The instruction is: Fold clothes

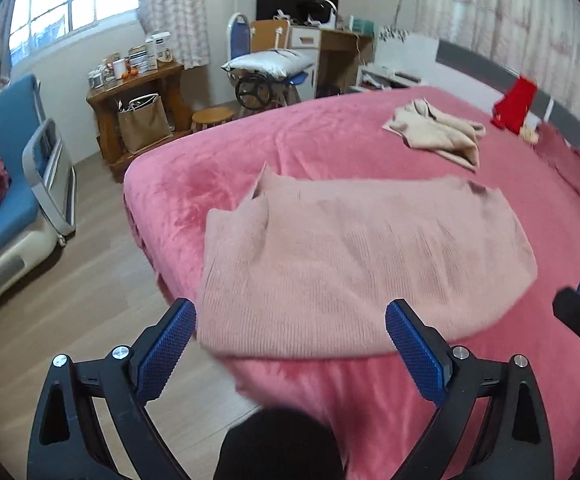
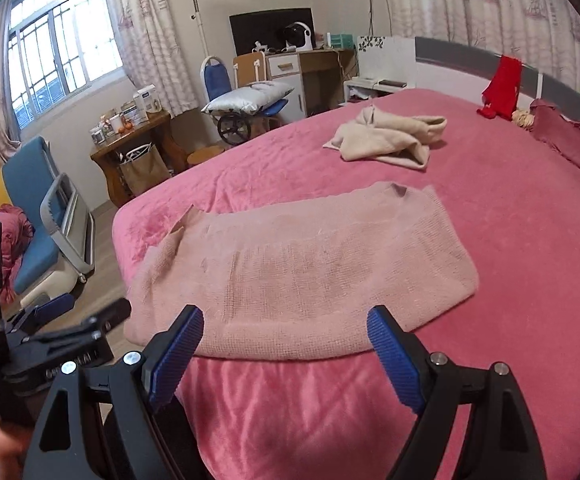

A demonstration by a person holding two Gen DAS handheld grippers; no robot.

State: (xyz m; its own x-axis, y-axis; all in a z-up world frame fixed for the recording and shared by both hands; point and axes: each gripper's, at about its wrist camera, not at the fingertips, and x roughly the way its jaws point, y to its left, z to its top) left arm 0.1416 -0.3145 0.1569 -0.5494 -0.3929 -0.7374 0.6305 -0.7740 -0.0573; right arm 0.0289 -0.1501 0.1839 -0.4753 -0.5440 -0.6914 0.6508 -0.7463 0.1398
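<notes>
The pink sweater [image 2: 297,276] lies flat near the front edge of the bed [image 2: 509,240], folded into a wide band; I judge further folds remain. A beige garment [image 2: 385,140] farther back sits crumpled, untouched. My left tool [image 1: 290,344] and right tool [image 2: 286,352] both gape wide, holding nothing.

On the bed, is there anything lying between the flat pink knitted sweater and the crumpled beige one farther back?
Nothing: between the flat pink knitted sweater and the crumpled beige sweater there is only bare pink fleece bedspread. The right wrist view shows that stretch most clearly.
</notes>
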